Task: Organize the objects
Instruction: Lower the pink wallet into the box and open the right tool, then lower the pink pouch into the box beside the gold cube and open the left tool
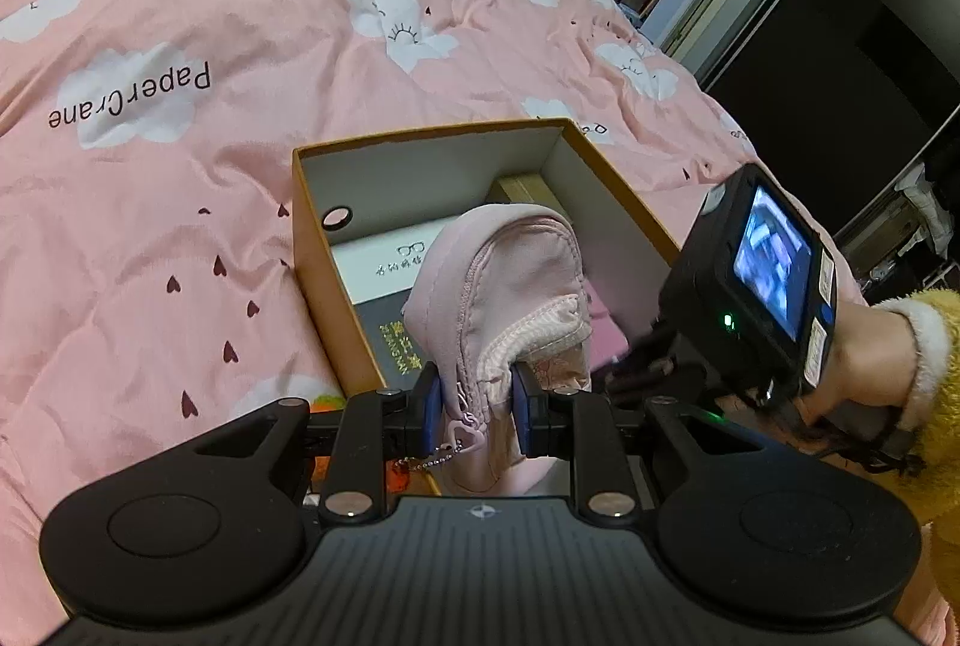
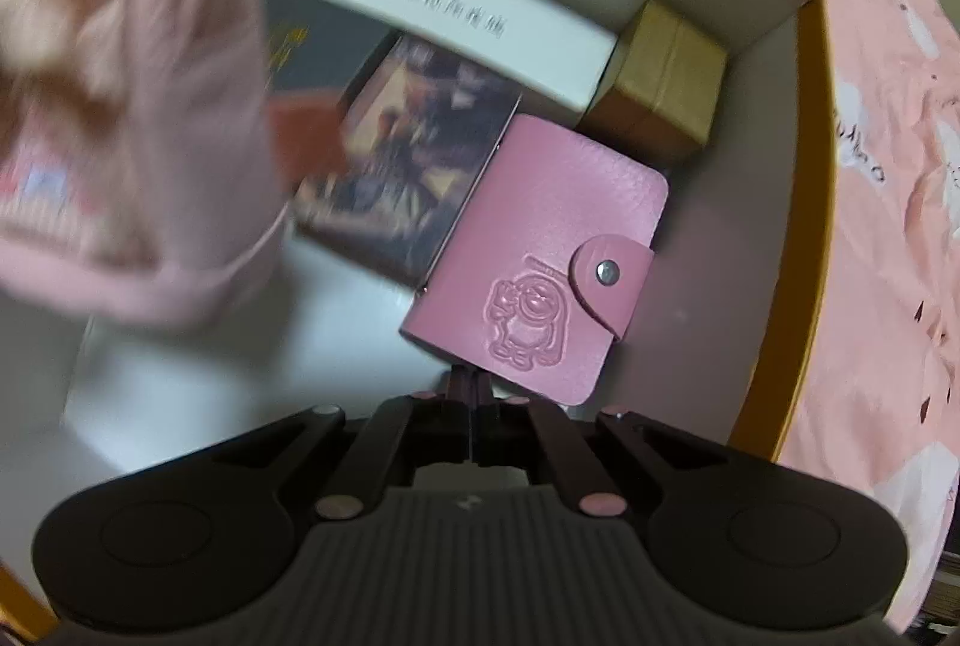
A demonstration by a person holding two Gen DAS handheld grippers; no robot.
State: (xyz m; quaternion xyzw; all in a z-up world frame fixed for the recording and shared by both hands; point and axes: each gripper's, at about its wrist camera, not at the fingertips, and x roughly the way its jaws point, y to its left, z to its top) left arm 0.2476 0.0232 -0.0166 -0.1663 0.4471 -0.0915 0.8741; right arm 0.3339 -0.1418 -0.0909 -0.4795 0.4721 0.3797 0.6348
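My left gripper (image 1: 477, 400) is shut on a pale pink zip pouch (image 1: 510, 286) and holds it over an open cardboard box (image 1: 420, 135); the same pouch shows as a blur (image 2: 120, 105) in the right wrist view. Inside the box (image 2: 810, 166) lies a pink snap card holder (image 2: 540, 238) with an embossed figure. My right gripper (image 2: 474, 388) points down into the box with its jaws shut together and nothing between them. Its tips sit at the card holder's near edge. In the left wrist view only the right gripper's body and screen (image 1: 774, 274) show.
The box also holds a white glasses case (image 2: 444, 3), a picture-covered booklet (image 2: 408, 153), a small brown carton (image 2: 666, 63) and a dark booklet (image 1: 390, 340). It rests on a pink cloud-print bedspread (image 1: 240, 166). A hand in a yellow sleeve (image 1: 870, 364) holds the right gripper.
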